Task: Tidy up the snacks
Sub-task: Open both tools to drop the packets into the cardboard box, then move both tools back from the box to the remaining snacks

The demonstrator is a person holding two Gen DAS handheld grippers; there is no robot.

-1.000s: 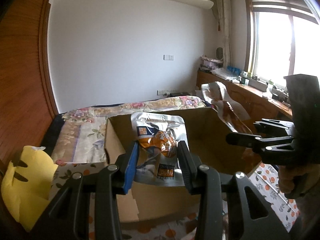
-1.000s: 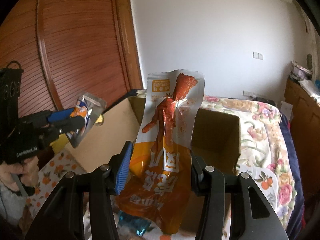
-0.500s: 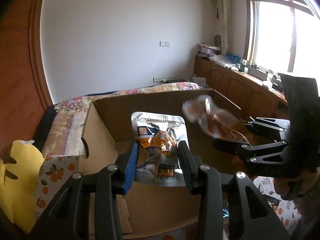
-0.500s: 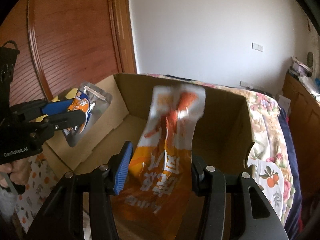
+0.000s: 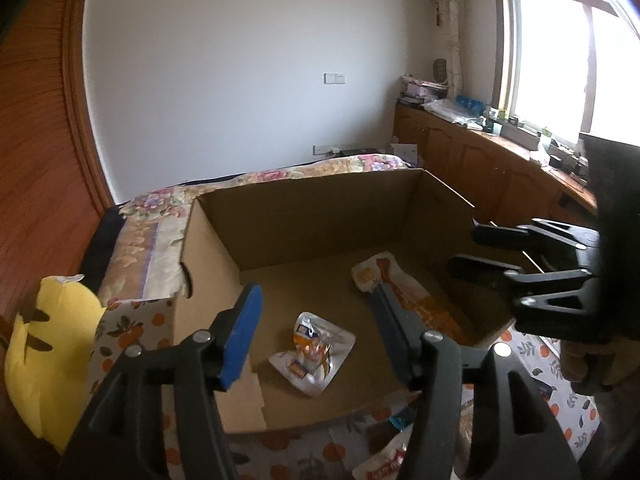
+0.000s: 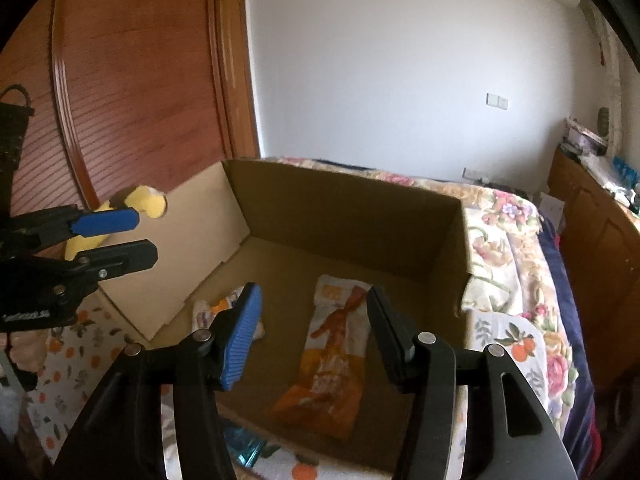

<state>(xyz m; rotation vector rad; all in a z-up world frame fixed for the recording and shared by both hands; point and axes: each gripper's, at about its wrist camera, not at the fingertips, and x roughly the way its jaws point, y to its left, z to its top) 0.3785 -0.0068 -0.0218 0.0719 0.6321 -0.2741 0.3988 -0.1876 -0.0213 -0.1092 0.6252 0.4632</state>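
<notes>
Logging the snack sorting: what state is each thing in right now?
Cardboard box: open, upright.
Silver packet: lying loose on the box floor.
Orange packet: lying flat on the box floor.
Left tool: jaws opening, empty.
Right tool: jaws opening, empty.

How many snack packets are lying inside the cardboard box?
2: a silver packet near the box's front, a long orange packet toward its right side. None seems hidden.
</notes>
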